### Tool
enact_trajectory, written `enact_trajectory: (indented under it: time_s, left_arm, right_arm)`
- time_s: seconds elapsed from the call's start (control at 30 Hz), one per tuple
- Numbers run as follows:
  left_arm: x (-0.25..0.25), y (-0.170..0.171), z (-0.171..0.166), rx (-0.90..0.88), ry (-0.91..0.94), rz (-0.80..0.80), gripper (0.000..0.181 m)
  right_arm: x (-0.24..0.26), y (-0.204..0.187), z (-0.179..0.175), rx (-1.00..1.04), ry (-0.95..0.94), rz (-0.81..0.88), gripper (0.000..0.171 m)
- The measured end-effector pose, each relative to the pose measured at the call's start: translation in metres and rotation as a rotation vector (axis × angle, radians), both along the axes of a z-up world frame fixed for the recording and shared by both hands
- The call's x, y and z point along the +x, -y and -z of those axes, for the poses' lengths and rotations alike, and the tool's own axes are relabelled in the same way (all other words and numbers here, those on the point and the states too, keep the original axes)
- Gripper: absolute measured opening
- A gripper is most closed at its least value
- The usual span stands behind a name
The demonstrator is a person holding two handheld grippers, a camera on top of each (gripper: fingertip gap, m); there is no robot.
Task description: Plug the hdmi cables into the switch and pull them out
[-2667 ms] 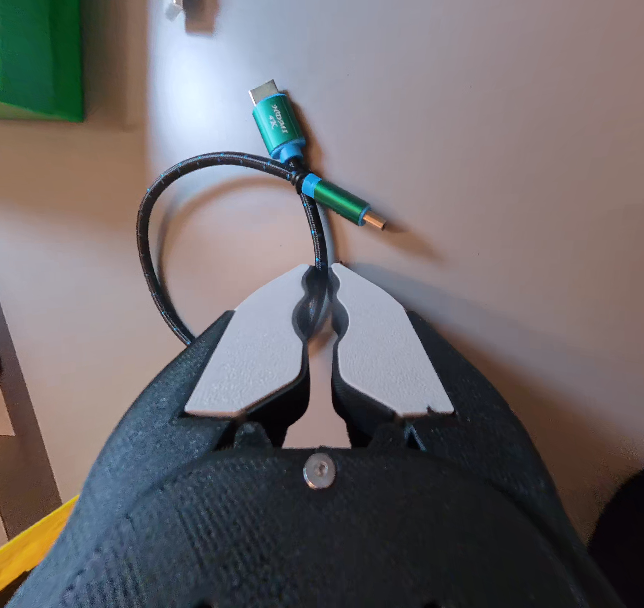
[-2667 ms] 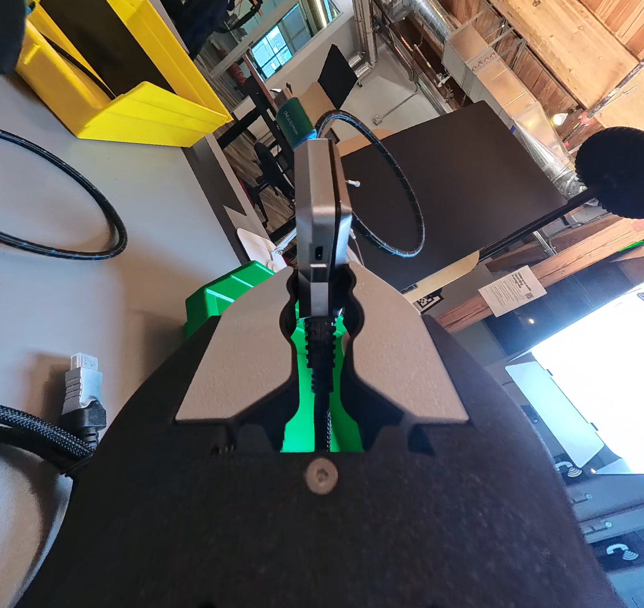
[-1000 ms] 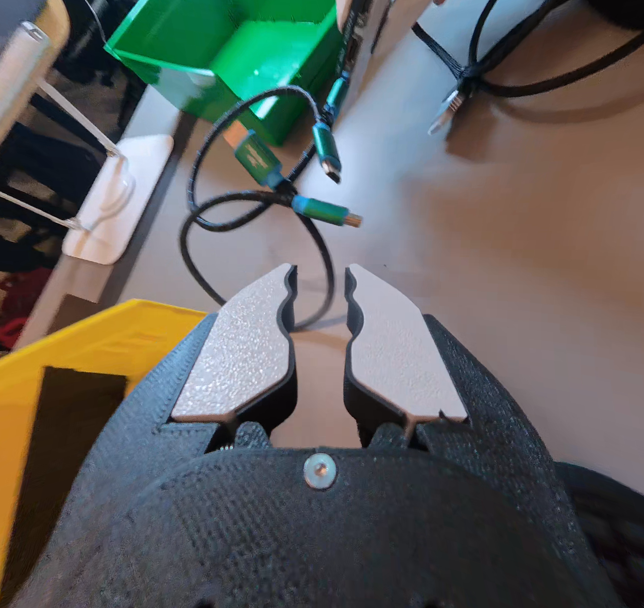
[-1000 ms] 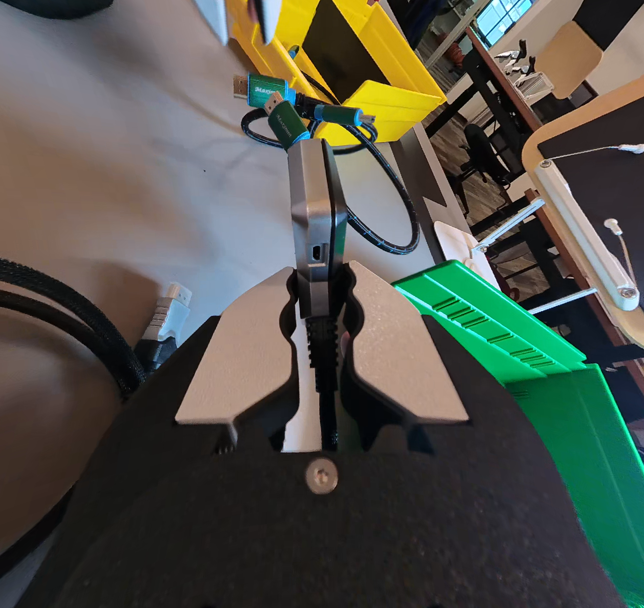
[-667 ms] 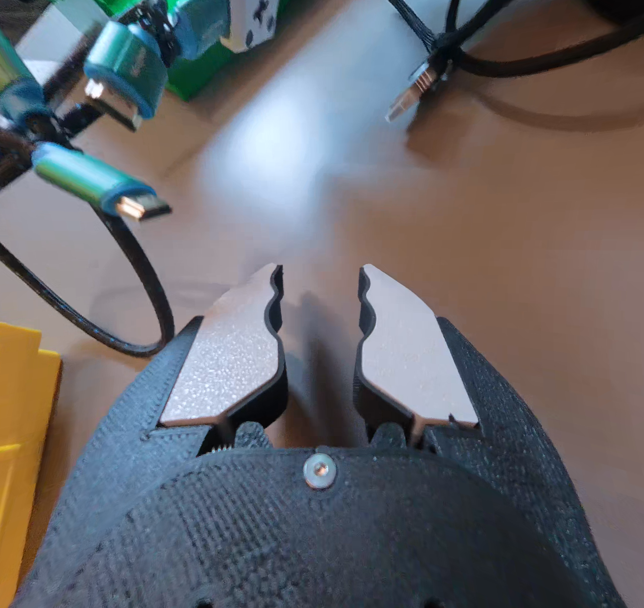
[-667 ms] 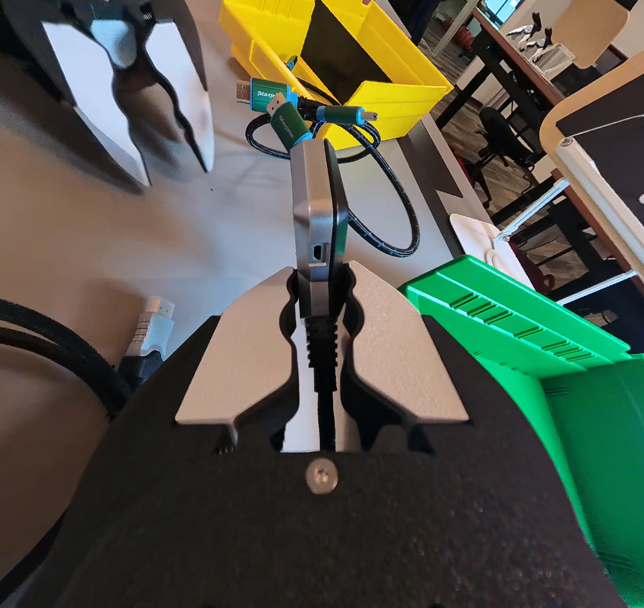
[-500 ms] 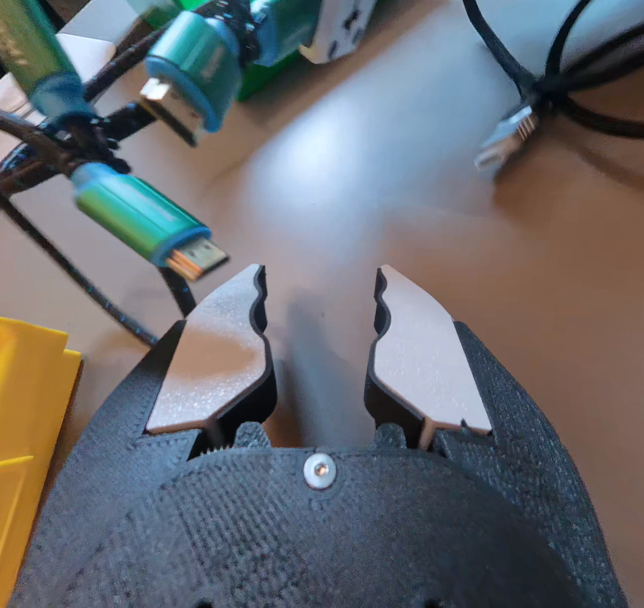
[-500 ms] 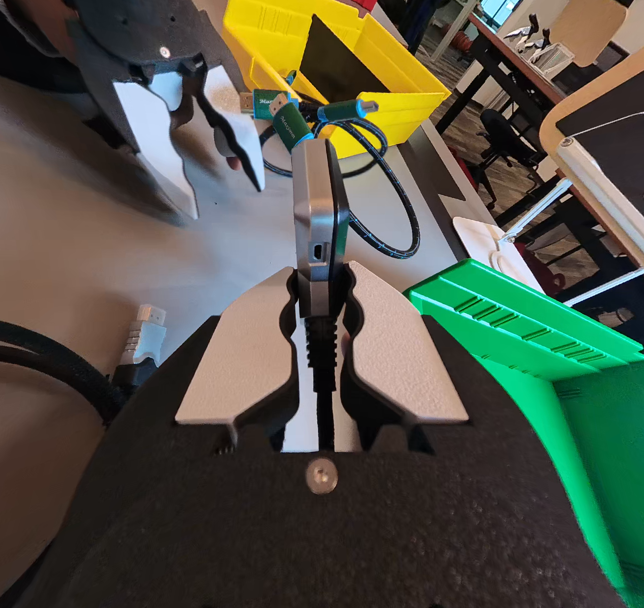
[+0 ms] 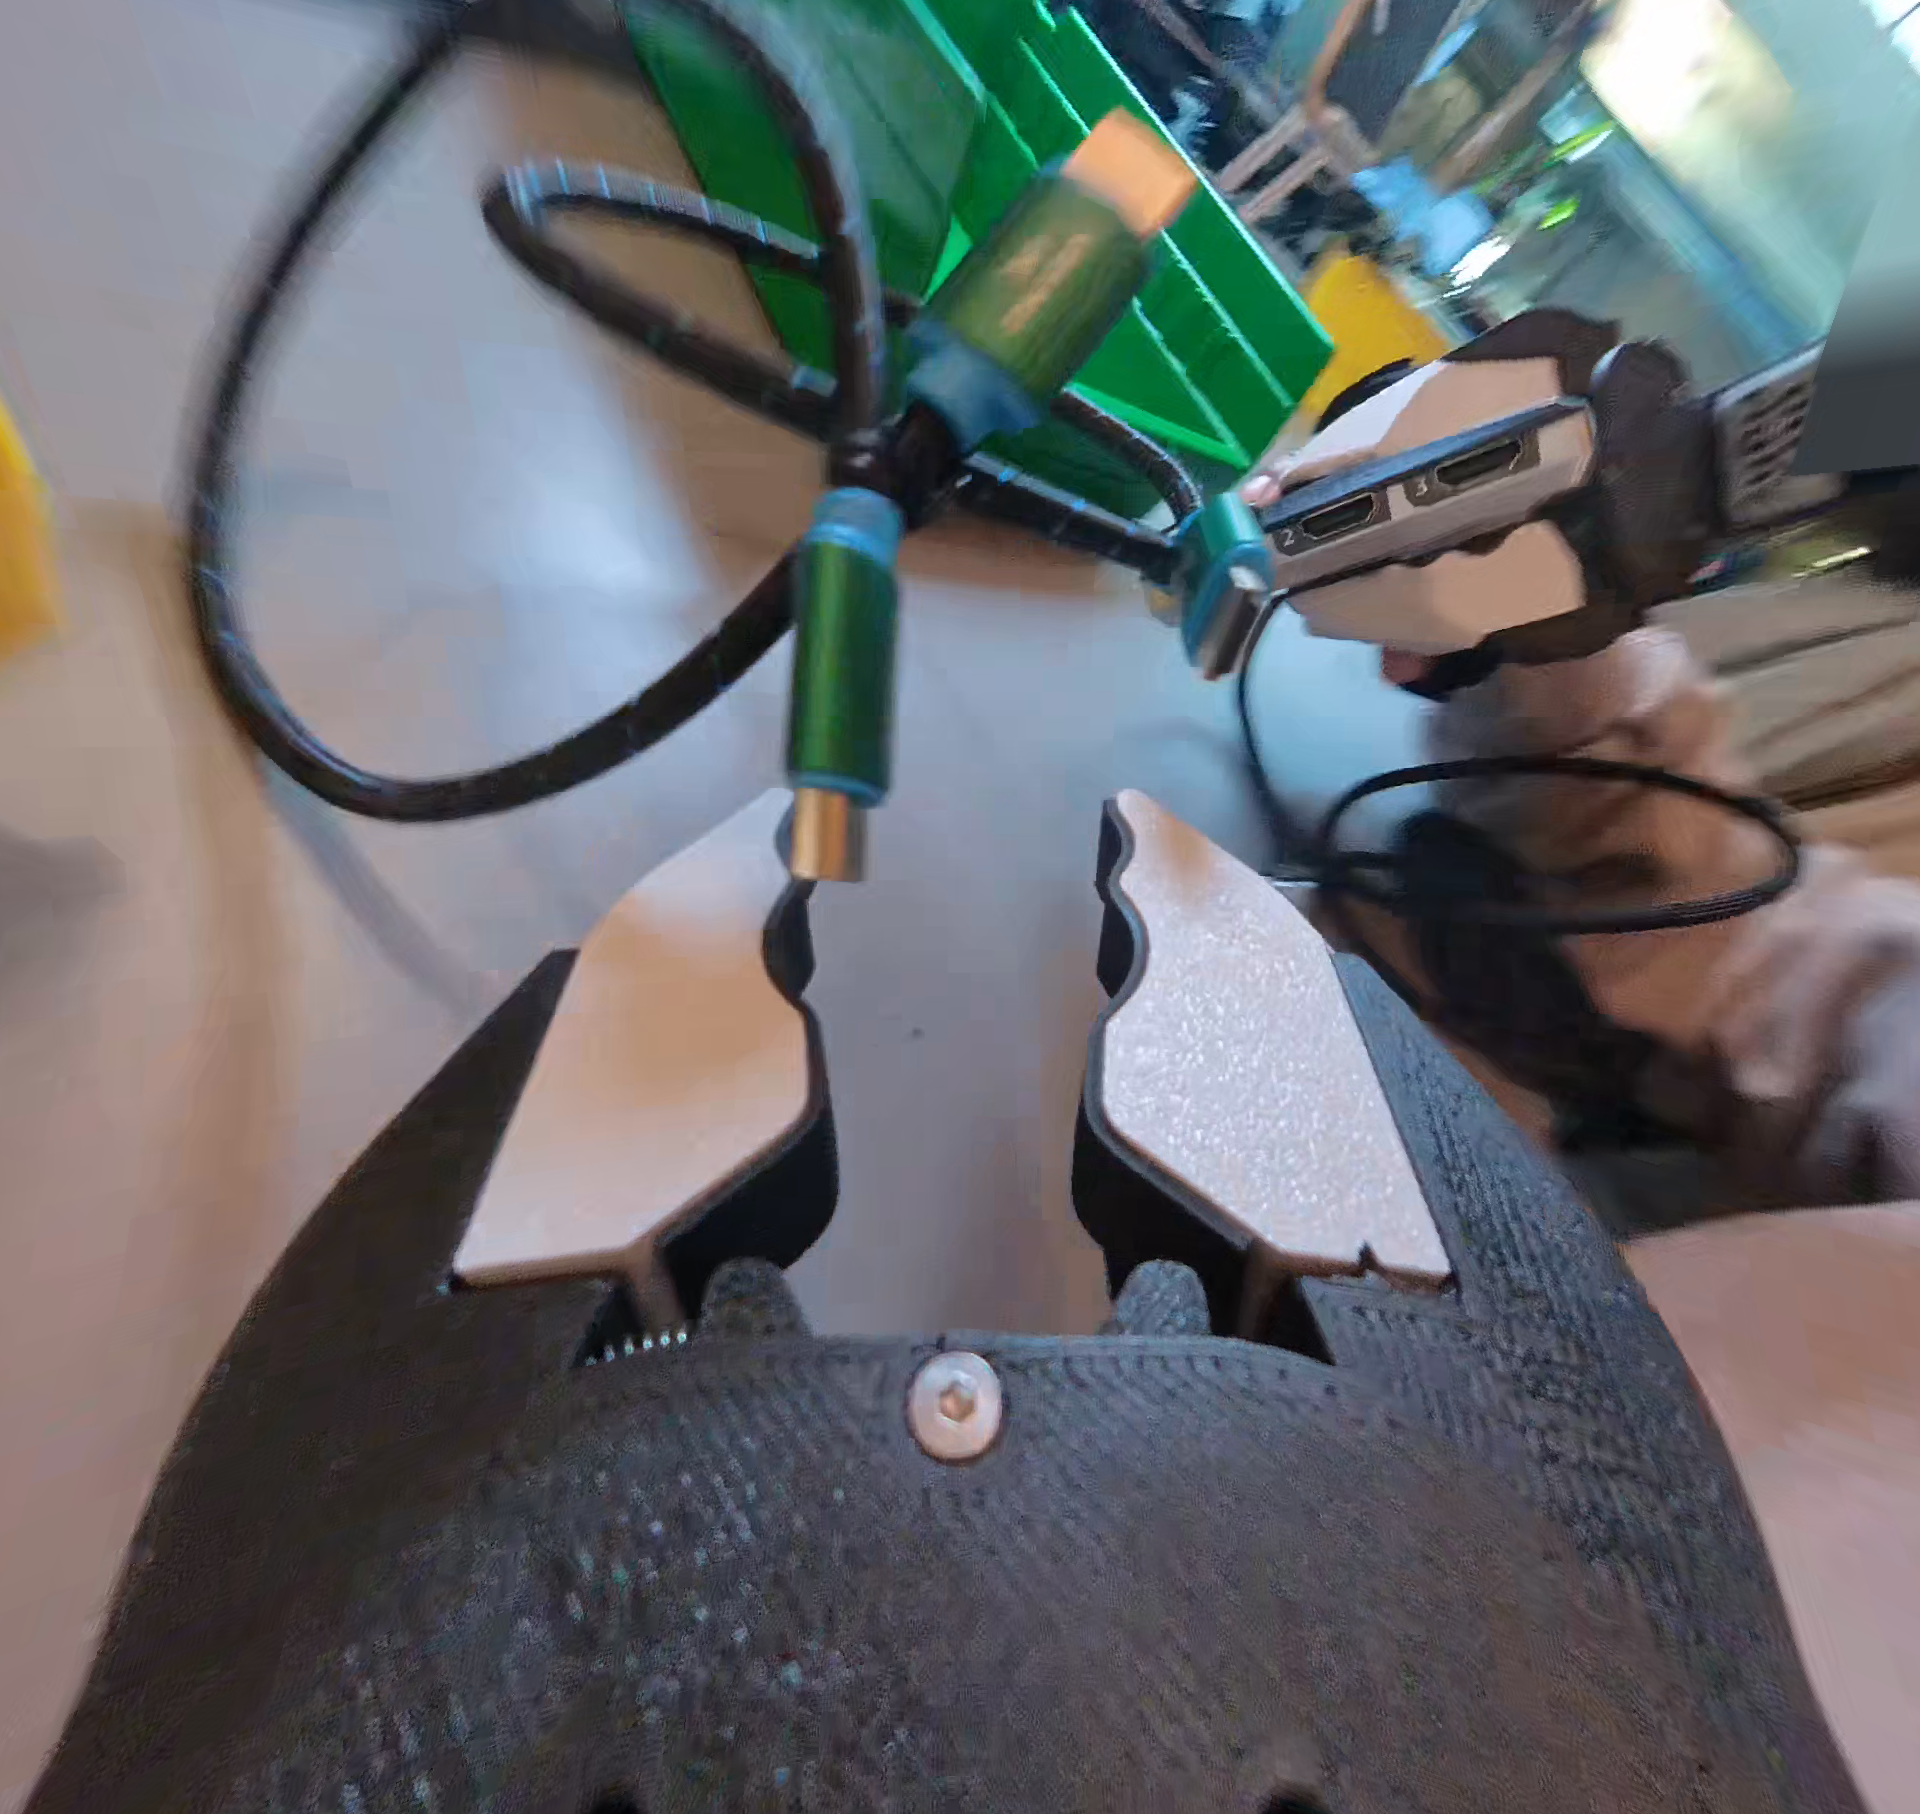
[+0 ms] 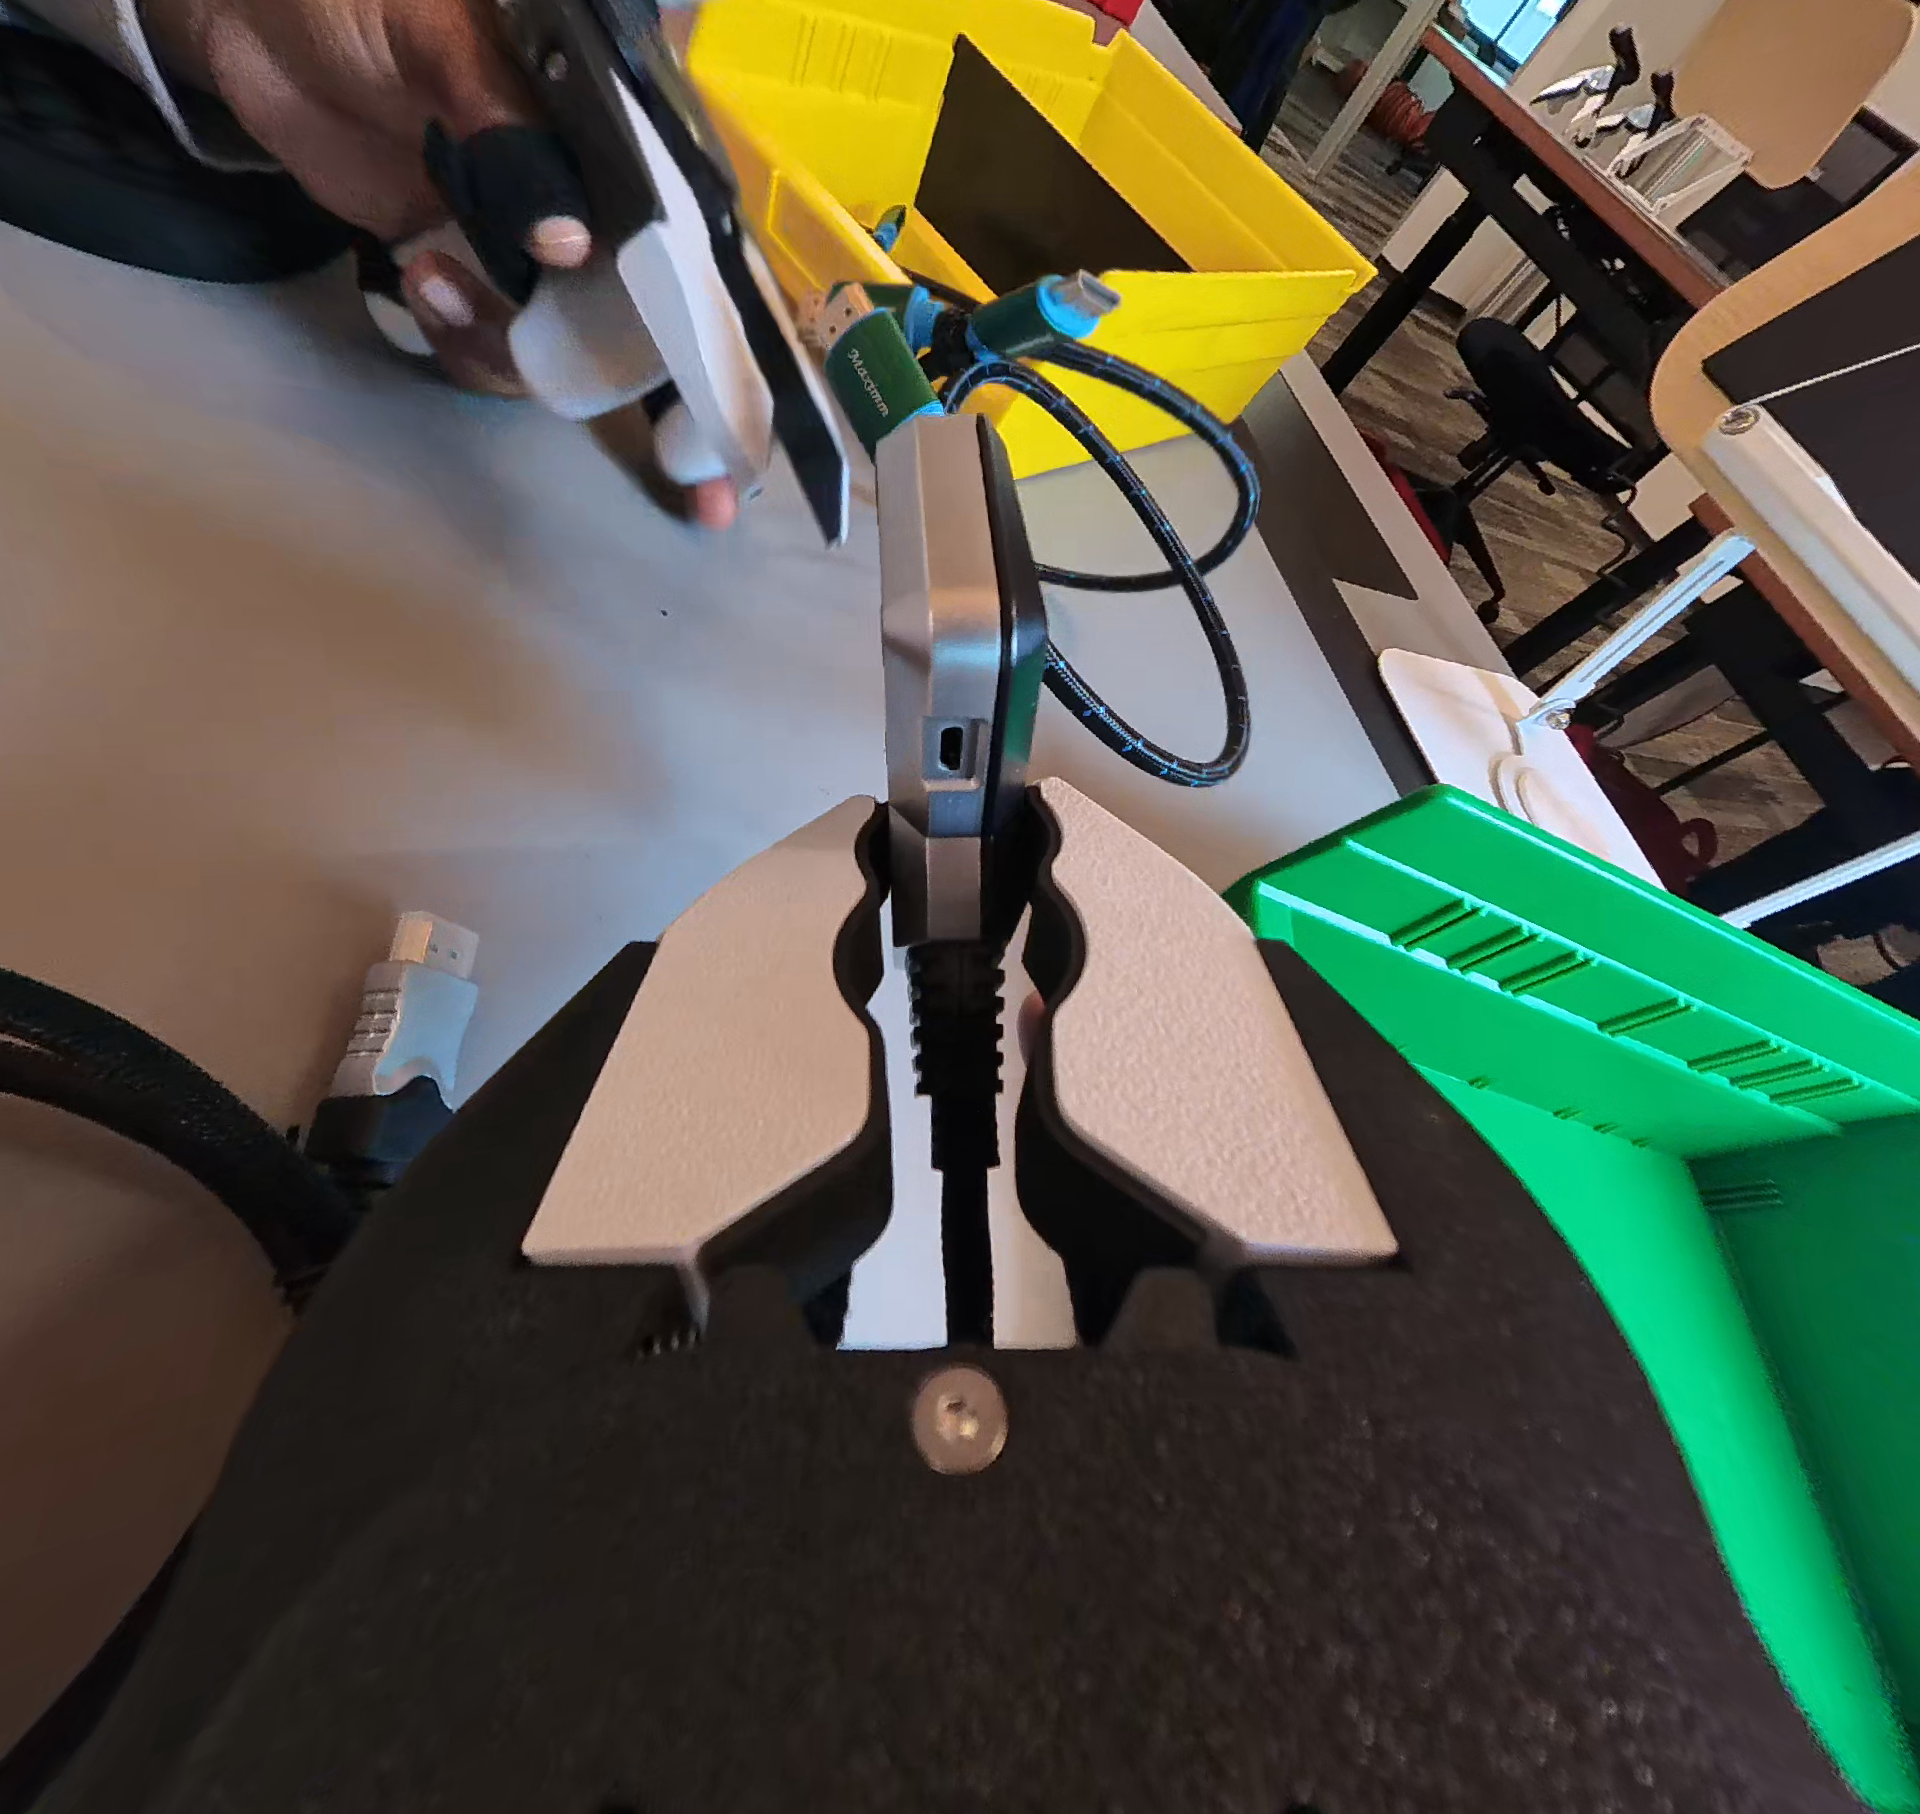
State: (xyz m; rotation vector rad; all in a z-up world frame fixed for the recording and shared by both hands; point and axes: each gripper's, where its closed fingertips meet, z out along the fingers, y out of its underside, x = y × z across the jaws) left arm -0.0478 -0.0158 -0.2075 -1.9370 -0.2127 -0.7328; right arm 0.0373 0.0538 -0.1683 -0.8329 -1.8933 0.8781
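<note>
In your right gripper (image 10: 956,808), jaws clamp the flat grey metal switch (image 10: 951,621); one green plug (image 10: 883,388) is seated, and your left gripper (image 9: 940,829) gapes empty.

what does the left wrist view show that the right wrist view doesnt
Only the left wrist view shows the switch's port face, two ports empty, and the open left gripper head-on. Only the right wrist view shows the yellow bin and a grey plug on the table. Both show the right gripper holding the switch, the green-plugged cables and the green bin.
</note>
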Motion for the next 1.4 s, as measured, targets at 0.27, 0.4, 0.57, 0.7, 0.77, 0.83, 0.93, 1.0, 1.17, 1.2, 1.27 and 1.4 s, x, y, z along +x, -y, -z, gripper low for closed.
enact_trajectory:
  time_s: [0.27,0.4,0.57,0.7,0.77,0.83,0.93,1.0,1.17,1.2,1.27,1.4]
  left_arm:
    - [-0.024,-0.020,-0.019,0.167,0.098,-0.136,0.062]
    - [-0.047,-0.016,-0.055,0.387,0.008,-0.242,0.057]
    - [-0.059,-0.017,-0.073,0.496,-0.009,-0.255,0.056]
    - [-0.056,-0.021,-0.054,0.376,0.080,-0.213,0.053]
    - [-0.055,-0.019,-0.058,0.389,0.036,-0.210,0.049]
    - [-0.051,-0.015,-0.065,0.399,-0.042,-0.185,0.045]
    - [-0.051,-0.001,-0.087,0.439,-0.245,-0.173,0.044]
    - [-0.073,0.014,-0.107,0.442,-0.472,-0.231,0.043]
    - [-0.148,0.051,-0.081,0.066,-0.742,-0.291,0.062]
    - [-0.145,0.052,-0.064,0.013,-0.659,-0.246,0.068]
    - [-0.140,0.047,-0.028,-0.096,-0.593,-0.174,0.076]
    - [-0.139,0.031,-0.007,-0.162,-0.818,-0.123,0.046]
  right_arm:
    - [0.001,0.006,-0.009,-0.095,-0.022,-0.037,0.023]
    - [0.003,0.006,-0.014,-0.139,-0.043,-0.050,0.023]
    - [0.005,0.005,-0.014,-0.123,-0.037,-0.055,0.023]
    - [0.009,0.000,-0.013,-0.070,-0.018,-0.039,0.023]
    - [0.011,-0.001,-0.015,-0.067,-0.023,-0.035,0.023]
    - [0.011,-0.004,-0.019,-0.077,-0.039,-0.024,0.023]
    - [0.012,-0.009,-0.024,-0.084,-0.060,-0.007,0.023]
    - [0.012,-0.013,-0.028,-0.079,-0.072,0.010,0.023]
    - [0.011,-0.016,-0.034,-0.080,-0.093,0.028,0.023]
    - [0.010,-0.017,-0.035,-0.079,-0.096,0.030,0.023]
    - [0.010,-0.016,-0.036,-0.074,-0.099,0.034,0.023]
    - [0.010,-0.016,-0.036,-0.063,-0.100,0.037,0.023]
